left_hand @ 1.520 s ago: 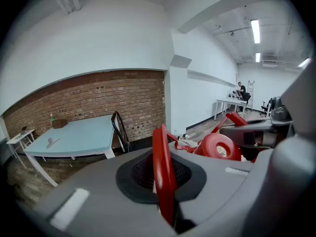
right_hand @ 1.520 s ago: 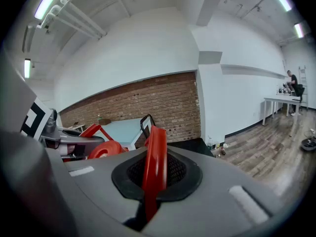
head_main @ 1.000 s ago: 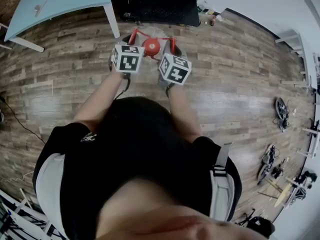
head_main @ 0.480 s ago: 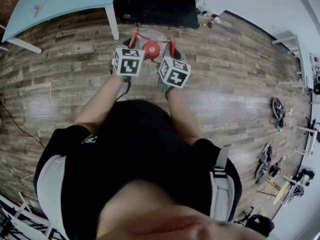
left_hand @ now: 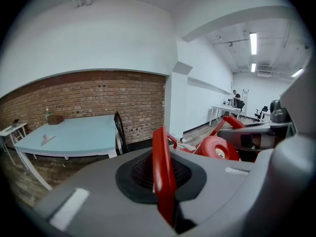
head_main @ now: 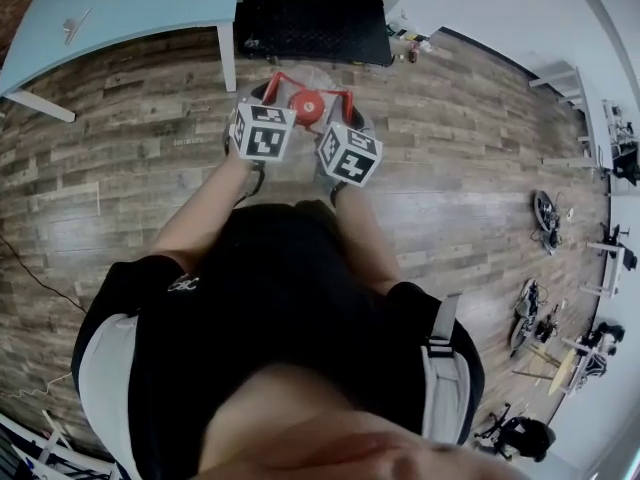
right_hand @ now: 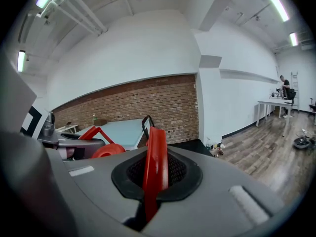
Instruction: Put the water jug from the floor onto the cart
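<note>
The water jug [head_main: 298, 163] hangs off the floor in front of the person, with a clear body, a red cap [head_main: 305, 108] and red handles. My left gripper [head_main: 270, 90] is shut on the left red handle [left_hand: 161, 152], which stands upright between its pads. On the other side, my right gripper [head_main: 343, 106] is shut on the right red handle [right_hand: 157, 152]. The red cap [left_hand: 217, 148] lies between both grippers. The black cart [head_main: 310, 13] sits low on the floor just beyond the jug, by the brick wall.
A light blue table [head_main: 120, 3] stands to the left of the cart, its white leg [head_main: 227, 56] close to the jug. Small items lie on the floor right of the cart [head_main: 405, 43]. Cables and gear are scattered at the far right [head_main: 545, 218].
Both grippers and the jug have moved forward across the wood floor, closer to the black cart and the table leg. The grips on the handles are unchanged.
</note>
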Available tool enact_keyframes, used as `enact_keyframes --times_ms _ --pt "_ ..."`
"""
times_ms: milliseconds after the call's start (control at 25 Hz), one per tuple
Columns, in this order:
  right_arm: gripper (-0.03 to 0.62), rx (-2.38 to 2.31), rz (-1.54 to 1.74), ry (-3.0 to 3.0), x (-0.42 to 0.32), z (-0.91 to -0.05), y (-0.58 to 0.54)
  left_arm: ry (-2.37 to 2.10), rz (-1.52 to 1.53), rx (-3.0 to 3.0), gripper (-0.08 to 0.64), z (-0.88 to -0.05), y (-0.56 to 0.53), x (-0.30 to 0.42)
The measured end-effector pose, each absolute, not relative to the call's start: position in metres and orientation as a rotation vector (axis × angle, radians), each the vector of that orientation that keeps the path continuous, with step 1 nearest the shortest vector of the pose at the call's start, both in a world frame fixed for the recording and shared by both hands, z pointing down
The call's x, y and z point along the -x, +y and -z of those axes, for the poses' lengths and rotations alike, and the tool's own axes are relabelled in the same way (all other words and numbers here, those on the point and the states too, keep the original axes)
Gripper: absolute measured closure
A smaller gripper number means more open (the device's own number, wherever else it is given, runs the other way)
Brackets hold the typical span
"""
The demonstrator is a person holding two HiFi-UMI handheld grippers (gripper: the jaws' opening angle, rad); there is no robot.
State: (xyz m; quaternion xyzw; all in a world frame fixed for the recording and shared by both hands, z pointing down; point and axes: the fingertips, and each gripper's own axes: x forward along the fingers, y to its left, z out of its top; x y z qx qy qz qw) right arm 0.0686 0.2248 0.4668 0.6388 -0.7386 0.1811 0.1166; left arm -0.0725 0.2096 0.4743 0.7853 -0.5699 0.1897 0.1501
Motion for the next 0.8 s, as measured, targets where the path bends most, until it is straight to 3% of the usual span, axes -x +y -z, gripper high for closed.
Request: enact_keyframes --times_ms 800 --pt "0.575 -1.858 -0.641 -2.139 -0.07 -0.483 0.098 -1.671 -0.584 -2.19 0.558 -0.485 0.088 0.072"
